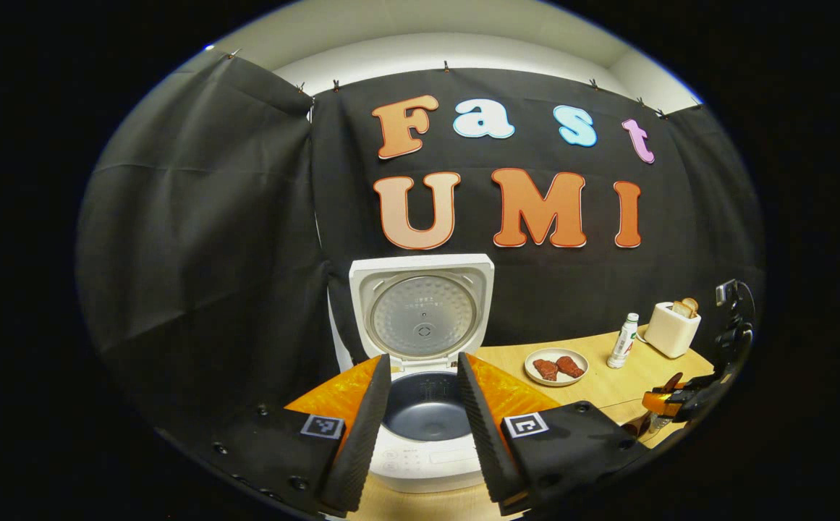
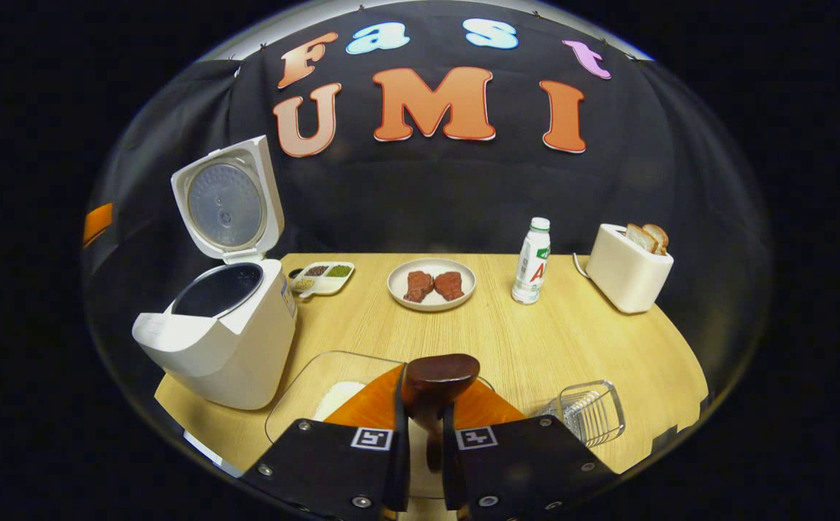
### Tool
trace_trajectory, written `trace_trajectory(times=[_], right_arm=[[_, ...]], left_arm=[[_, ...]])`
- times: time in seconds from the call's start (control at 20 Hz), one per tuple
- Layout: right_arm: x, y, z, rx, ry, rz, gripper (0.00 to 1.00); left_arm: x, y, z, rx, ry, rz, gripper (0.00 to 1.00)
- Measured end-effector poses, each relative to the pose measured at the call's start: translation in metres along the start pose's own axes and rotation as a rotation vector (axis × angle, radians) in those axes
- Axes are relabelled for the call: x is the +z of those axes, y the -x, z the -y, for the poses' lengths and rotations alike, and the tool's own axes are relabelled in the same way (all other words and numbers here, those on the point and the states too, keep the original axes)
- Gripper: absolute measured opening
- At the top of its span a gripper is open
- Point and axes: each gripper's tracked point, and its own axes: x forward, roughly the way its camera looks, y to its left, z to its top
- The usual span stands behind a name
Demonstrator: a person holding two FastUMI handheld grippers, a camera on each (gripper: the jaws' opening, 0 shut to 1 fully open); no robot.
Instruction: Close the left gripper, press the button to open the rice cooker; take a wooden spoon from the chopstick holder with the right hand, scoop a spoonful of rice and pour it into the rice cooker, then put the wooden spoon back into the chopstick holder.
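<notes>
The white rice cooker (image 1: 430,452) stands with its lid (image 1: 423,311) raised, and its dark inner pot (image 1: 427,409) shows between my left gripper's fingers. My left gripper (image 1: 423,360) is open, right in front of the cooker. In the right gripper view the rice cooker (image 2: 235,347) sits at the left with its lid (image 2: 228,202) up. My right gripper (image 2: 425,409) is shut on the wooden spoon (image 2: 440,373), whose head points forward over a glass bowl of rice (image 2: 333,394). I see no rice on the spoon. The wire chopstick holder (image 2: 592,412) stands just to the right.
On the wooden table (image 2: 506,340) sit a plate with two pieces of meat (image 2: 432,284), a white bottle (image 2: 532,260), a toaster with bread (image 2: 628,266) and a divided dish of beans (image 2: 322,277). Far right in the left gripper view, the right gripper (image 1: 680,399) shows.
</notes>
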Motion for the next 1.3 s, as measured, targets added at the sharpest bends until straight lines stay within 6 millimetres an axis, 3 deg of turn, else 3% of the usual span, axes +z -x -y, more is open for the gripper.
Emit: trace_trajectory(times=[0.25, 0.3, 0.35, 0.4, 0.7, 0.85, 0.9, 1.0, 1.3], right_arm=[[-0.011, -0.006, -0.013, 0.030, -0.249, -0.040, 0.17], [-0.011, -0.007, -0.015, 0.025, -0.280, -0.039, 0.18], [-0.012, -0.007, -0.015, 0.017, -0.296, -0.034, 0.18], [-0.012, -0.007, -0.016, 0.010, -0.306, -0.033, 0.18], [-0.014, -0.014, -0.037, 0.042, -0.515, -0.069, 0.17], [-0.015, -0.019, -0.034, 0.053, -0.658, -0.088, 0.17], [-0.018, -0.022, -0.030, 0.050, -0.712, -0.096, 0.13], [-0.019, -0.025, -0.025, 0.052, -0.826, -0.109, 0.18], [-0.026, -0.029, -0.024, 0.094, -0.997, -0.133, 0.18]], left_arm=[[-0.005, 0.002, -0.003, -0.008, -0.025, -0.018, 0.66], [-0.005, 0.001, -0.005, -0.008, -0.029, -0.020, 0.62], [-0.005, 0.003, -0.007, -0.007, -0.032, -0.018, 0.66], [-0.006, 0.003, -0.008, -0.010, -0.034, -0.021, 0.62], [-0.012, 0.006, -0.026, 0.006, -0.042, -0.035, 0.66], [-0.011, 0.009, -0.037, 0.017, -0.056, -0.031, 0.62], [-0.010, 0.009, -0.040, 0.023, -0.057, -0.029, 0.62], [-0.012, 0.011, -0.044, 0.026, -0.053, -0.030, 0.66], [-0.009, 0.006, -0.038, 0.020, -0.060, -0.024, 0.66]])
